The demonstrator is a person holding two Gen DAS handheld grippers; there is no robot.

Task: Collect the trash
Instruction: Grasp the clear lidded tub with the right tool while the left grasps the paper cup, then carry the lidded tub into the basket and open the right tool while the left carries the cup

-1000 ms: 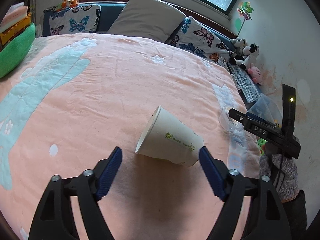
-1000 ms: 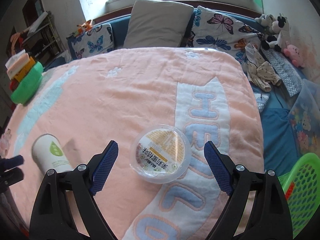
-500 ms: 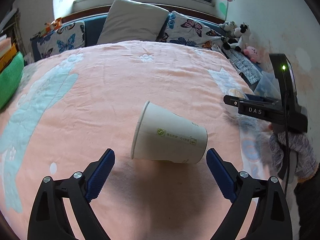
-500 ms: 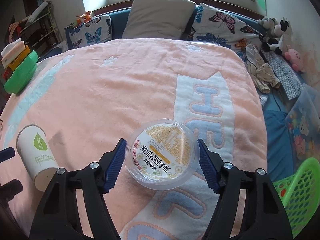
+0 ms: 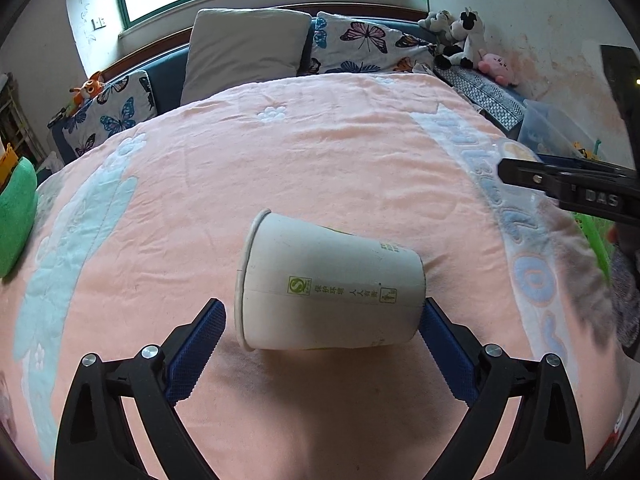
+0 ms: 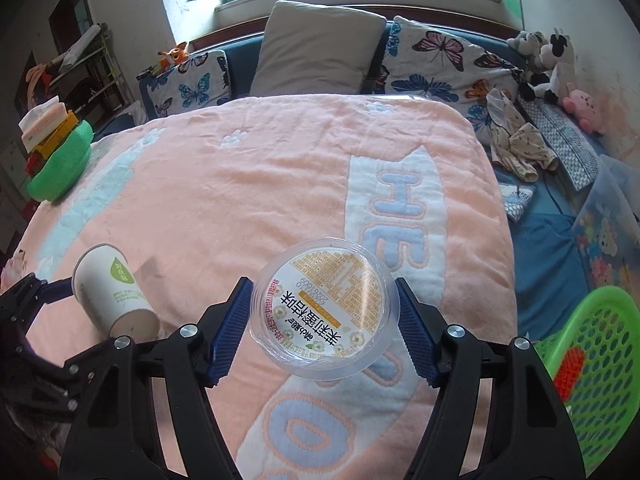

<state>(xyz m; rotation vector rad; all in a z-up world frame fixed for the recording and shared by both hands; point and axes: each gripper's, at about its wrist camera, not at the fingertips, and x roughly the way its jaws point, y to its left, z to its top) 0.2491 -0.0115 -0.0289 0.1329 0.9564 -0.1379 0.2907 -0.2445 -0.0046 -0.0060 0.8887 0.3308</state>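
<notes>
A white paper cup (image 5: 328, 292) lies on its side on the pink blanket (image 5: 280, 168), rim to the left. My left gripper (image 5: 320, 308) straddles it, jaws opening; the left pad stands clear of the rim and the right pad sits at the cup's base. In the right wrist view the same cup (image 6: 108, 288) lies at the left with the left gripper (image 6: 24, 292) around it. My right gripper (image 6: 322, 296) is shut on a round clear plastic container (image 6: 324, 304) with a yellow printed label, both pads pressing its sides. The right gripper (image 5: 560, 184) also shows at the left wrist view's right edge.
A green mesh basket (image 6: 592, 356) with something red inside stands off the bed's right side, beside a clear storage box (image 6: 612, 216). Pillows (image 6: 320, 48) and soft toys (image 6: 552, 60) line the headboard. A green cushion (image 6: 60, 168) lies at the bed's left edge.
My left gripper rolled level, came down over the cup and spread its jaws wider. My right gripper closed on the plastic container and shifted it slightly.
</notes>
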